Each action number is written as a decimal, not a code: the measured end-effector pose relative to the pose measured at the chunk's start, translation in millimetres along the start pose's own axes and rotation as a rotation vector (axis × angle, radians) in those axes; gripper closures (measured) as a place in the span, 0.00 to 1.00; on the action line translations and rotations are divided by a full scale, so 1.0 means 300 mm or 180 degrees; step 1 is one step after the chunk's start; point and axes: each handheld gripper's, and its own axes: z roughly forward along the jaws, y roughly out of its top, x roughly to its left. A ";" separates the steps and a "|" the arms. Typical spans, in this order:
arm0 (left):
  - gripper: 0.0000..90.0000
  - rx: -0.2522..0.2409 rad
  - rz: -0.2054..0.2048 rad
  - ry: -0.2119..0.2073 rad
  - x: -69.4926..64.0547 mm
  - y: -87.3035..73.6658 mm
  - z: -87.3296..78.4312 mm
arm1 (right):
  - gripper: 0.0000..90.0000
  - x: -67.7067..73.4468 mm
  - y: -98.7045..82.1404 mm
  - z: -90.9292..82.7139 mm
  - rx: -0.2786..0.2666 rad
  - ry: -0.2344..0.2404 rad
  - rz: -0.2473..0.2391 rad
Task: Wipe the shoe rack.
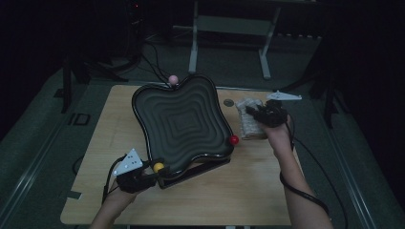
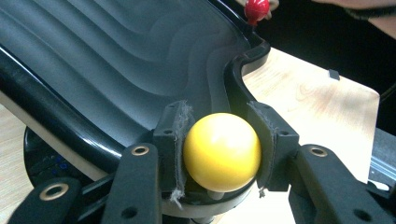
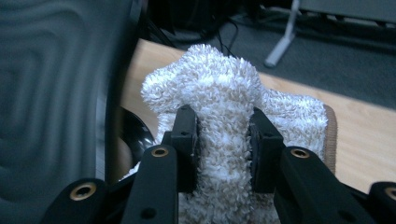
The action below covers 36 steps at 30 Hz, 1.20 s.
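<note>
My left gripper (image 2: 222, 154) clamps the yellow ball (image 2: 222, 151) at the tray (image 1: 181, 119) rim; my right gripper (image 3: 223, 144) pinches the towel (image 3: 224, 107) beside the tray.

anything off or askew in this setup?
Yes. The black tray sits tilted and skewed on its base, not flat. The left gripper clamps its yellow knob, and those pads are frayed. The right gripper pinches a bunched towel.

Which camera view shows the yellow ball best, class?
The left gripper view: the yellow ball sits large and sharp between the left gripper pads. The high view shows it as a small dot at the tray corner.
</note>
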 end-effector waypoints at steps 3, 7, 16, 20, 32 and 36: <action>0.65 0.0039 0.0007 -0.0027 0.003 0.005 0.001 | 0.77 0.023 0.020 -0.007 -0.0052 0.0068 -0.0002; 0.65 0.0035 0.0020 -0.0060 0.007 0.004 0.001 | 0.77 0.082 0.064 -0.015 -0.0150 0.0189 -0.0070; 0.65 -0.0073 -0.0016 -0.0062 0.007 -0.010 0.001 | 0.77 0.145 0.189 0.070 -0.0237 0.0338 -0.0141; 0.65 -0.0089 -0.0021 -0.0087 0.010 -0.011 0.001 | 0.76 0.172 0.253 0.115 -0.0247 0.0360 -0.0210; 0.66 -0.0122 -0.0041 -0.0064 0.007 -0.015 0.000 | 0.76 0.258 0.377 0.270 -0.0206 0.0434 -0.0368; 0.66 -0.0105 -0.0044 -0.0080 0.010 -0.013 0.000 | 0.76 0.282 0.383 0.313 -0.0131 0.0424 -0.0430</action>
